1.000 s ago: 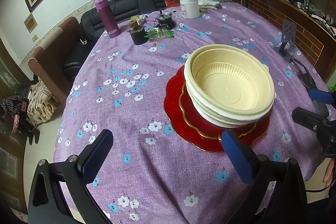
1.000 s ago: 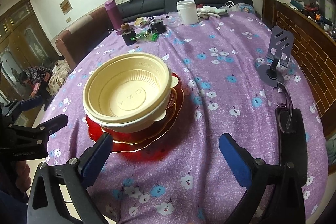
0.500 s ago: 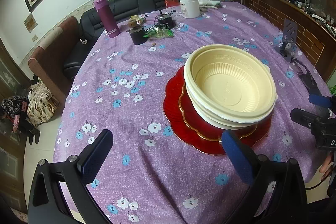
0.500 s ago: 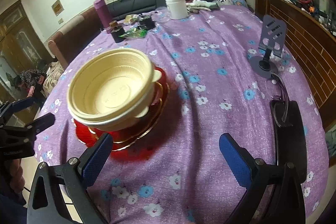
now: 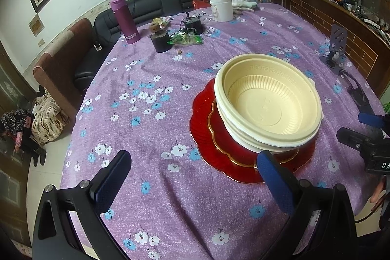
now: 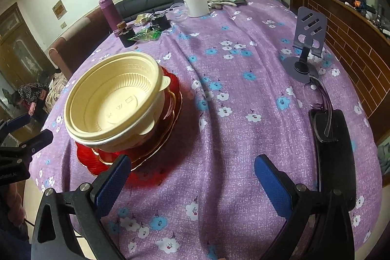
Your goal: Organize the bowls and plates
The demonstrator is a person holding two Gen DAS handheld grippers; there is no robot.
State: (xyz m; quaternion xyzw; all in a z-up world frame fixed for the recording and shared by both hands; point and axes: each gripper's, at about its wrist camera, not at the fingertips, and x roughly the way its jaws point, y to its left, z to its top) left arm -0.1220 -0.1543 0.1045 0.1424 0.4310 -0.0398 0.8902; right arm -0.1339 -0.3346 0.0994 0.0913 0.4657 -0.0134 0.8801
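The tablecloth (image 5: 170, 199) was purple, strewn with white and blue flowers; the stacked bowls (image 5: 268, 101) were cream over red plates (image 5: 202, 123) edged in gold; the flask (image 5: 124, 18) was magenta; the jar (image 5: 221, 7) white; the gripper pads (image 6: 111, 184) blue.

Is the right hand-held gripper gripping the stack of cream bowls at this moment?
No. The right hand-held gripper is open and empty above the tablecloth, with the cream bowls sitting untouched on the red plates.
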